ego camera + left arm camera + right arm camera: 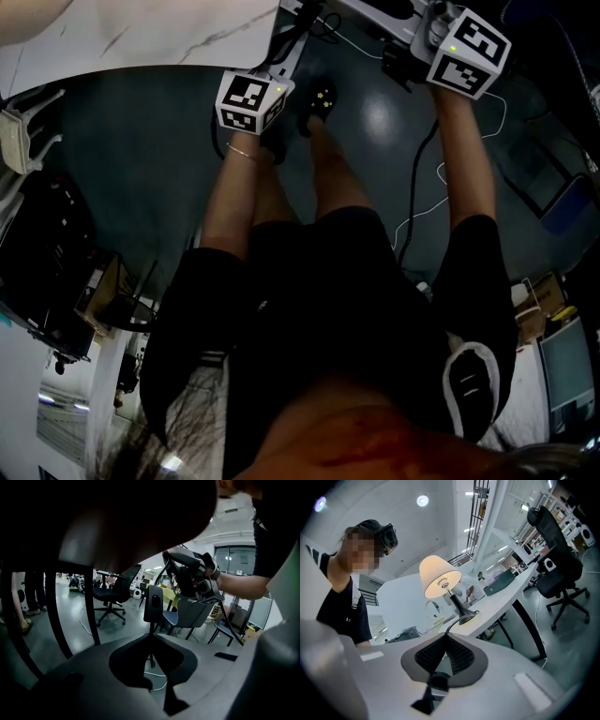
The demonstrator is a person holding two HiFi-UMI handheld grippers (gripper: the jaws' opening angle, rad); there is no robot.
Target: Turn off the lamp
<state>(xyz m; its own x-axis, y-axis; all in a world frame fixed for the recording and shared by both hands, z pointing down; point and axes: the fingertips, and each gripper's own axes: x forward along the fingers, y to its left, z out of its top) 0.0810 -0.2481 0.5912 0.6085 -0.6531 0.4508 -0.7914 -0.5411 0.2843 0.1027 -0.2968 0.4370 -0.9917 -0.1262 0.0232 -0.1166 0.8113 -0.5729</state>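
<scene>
Lamp (439, 576) glowing, cream shade lit; left tool (152, 635) and right tool (446, 634) pinch its cord (453, 622).

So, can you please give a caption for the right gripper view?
Lit lamp on a white table, beyond the shut hand-held gripper.

The bare left forearm (234, 192) and bare right forearm (469, 173) reach forward. The grey two-jaw left gripper (150, 637) tilts downward, jaws pinched on a thin black cord (151, 626). The grey right gripper (446, 634) sits level, jaws closed on the same cord.
</scene>
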